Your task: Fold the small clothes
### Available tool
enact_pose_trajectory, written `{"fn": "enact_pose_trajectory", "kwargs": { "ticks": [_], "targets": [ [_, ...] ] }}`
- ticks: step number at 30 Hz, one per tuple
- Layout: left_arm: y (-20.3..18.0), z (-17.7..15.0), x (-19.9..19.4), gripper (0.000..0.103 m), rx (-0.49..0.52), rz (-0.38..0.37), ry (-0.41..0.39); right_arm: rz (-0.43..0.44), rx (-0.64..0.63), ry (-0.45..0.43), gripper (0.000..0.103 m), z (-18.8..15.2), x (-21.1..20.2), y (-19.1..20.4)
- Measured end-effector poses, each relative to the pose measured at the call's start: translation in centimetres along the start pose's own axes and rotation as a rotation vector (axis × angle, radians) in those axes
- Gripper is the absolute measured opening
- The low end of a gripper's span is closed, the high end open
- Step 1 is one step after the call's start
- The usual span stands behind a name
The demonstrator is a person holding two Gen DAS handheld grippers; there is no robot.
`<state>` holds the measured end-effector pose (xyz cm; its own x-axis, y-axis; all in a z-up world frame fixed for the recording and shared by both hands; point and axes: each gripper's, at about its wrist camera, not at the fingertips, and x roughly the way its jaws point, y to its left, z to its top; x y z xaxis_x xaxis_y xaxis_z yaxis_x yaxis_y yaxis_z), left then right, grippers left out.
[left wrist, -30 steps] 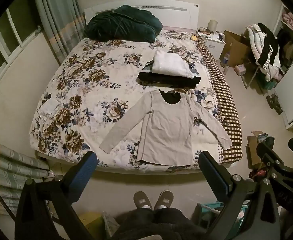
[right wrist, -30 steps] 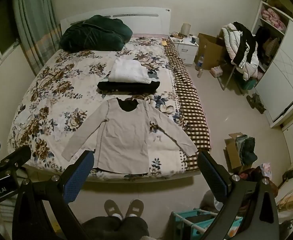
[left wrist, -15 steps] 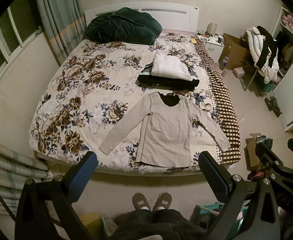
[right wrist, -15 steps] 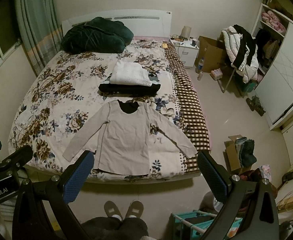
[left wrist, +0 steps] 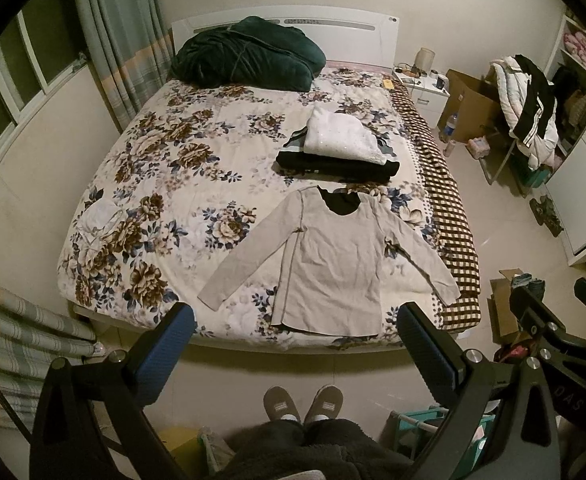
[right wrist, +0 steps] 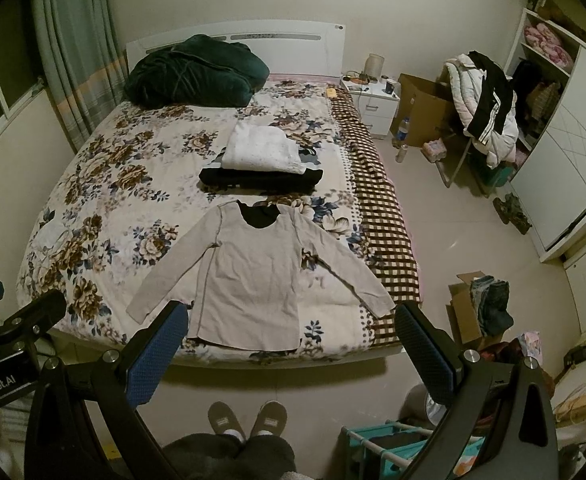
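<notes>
1. Wide bed with floral quilt [left wrist: 165, 184] carries everything
2. Beige long-sleeved knit shirt [left wrist: 333, 264] lies flat, sleeves spread, at the foot edge
3. Folded white-on-black clothes stack [left wrist: 341, 152] sits just behind it
4. Left gripper [left wrist: 297, 344] and right gripper [right wrist: 293, 340]: blue-padded fingers [right wrist: 157, 356] spread wide, holding nothing, above the floor

Dim, yellowish indoor light; sharp centre; strong fisheye bending, dark corners.
</notes>
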<state>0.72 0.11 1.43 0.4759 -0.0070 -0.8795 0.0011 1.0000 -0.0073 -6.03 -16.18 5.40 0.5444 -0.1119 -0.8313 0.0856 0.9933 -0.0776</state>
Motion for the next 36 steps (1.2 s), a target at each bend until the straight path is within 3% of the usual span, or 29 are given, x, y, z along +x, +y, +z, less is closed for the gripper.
{"fn": "enact_pose_trajectory", "kwargs": {
  "ticks": [36],
  "targets": [
    [0.3,0.8,-0.8,0.103,-0.003,0.002,-0.01,-0.001,0.004,-0.002,0.103,-0.1,0.2,0.1]
  ]
}}
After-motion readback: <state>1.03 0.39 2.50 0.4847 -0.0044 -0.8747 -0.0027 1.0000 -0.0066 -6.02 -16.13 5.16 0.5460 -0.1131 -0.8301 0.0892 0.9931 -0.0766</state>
